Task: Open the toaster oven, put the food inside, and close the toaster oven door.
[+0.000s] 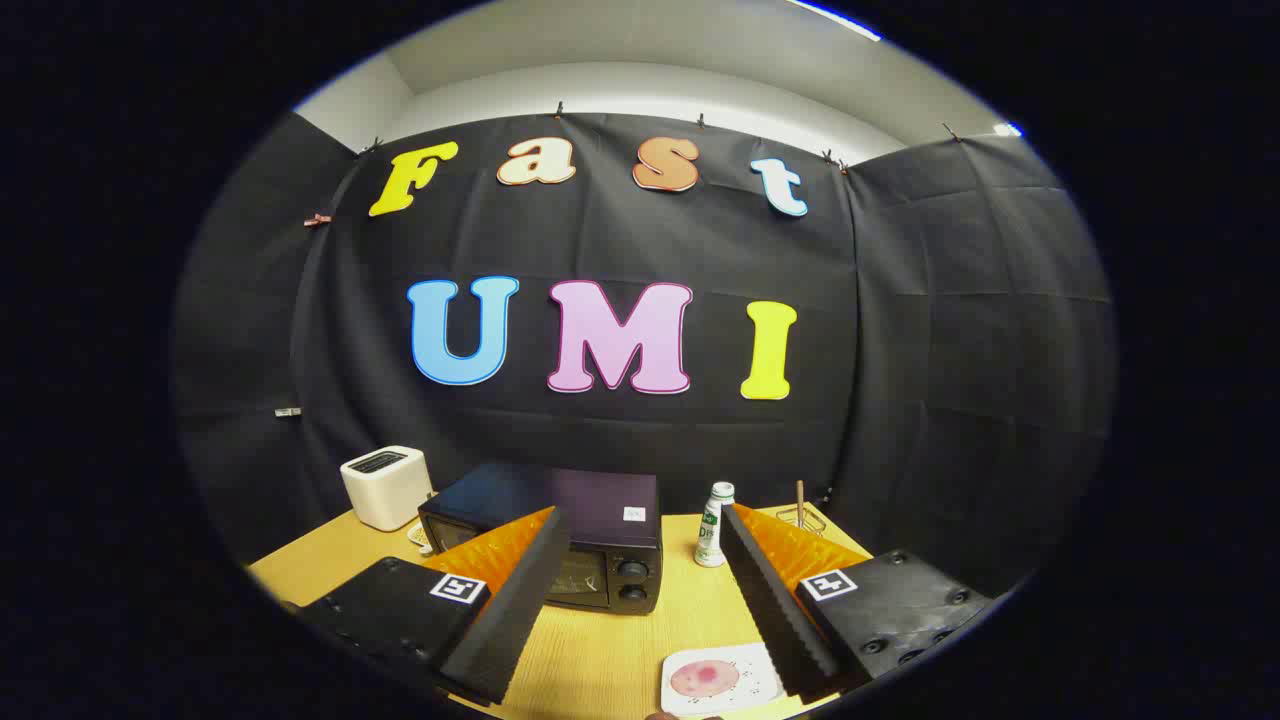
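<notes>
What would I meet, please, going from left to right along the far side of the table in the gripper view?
White toaster → black toaster oven, door shut → white bottle → wire holder with a brown stick. The gripper hangs open, nearer.

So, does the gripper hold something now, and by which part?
Nothing is held. The gripper is open, its fingers wide apart over the table, with the toaster oven beyond them.

We see a toaster oven [560, 535] with a matt black casing and glossy glass door, on a smooth light wood-grain table [610, 650]. The spread gripper [645, 560] fingers [505, 610] carry matt black ribbed foam pads. The white toaster [385, 487] looks smooth plastic.
</notes>
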The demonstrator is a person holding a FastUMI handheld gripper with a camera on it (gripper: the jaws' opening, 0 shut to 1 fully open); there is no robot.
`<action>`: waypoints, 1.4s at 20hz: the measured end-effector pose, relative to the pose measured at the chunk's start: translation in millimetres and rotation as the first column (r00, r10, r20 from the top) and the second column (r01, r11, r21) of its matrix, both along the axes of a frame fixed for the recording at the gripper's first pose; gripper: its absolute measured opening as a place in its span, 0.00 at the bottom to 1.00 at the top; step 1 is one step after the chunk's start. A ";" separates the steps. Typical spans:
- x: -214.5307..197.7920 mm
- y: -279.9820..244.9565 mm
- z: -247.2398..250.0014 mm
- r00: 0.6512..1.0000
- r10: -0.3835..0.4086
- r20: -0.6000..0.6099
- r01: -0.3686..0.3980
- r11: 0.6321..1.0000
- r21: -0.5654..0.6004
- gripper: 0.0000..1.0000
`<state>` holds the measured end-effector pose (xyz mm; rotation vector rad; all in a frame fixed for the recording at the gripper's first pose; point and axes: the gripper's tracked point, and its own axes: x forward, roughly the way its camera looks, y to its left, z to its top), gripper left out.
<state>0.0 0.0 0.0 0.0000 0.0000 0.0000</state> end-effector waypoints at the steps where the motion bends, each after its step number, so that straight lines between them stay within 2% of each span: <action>1: -1.9 0.8 -0.1 1.000 0.001 0.002 -0.001 1.000 -0.003 0.98; 18: -21.0 1.8 -36.1 0.997 -0.006 -0.077 0.006 1.000 0.004 0.98; 28: -4.5 27.8 -47.7 0.993 0.029 -0.114 -0.028 1.000 0.012 0.98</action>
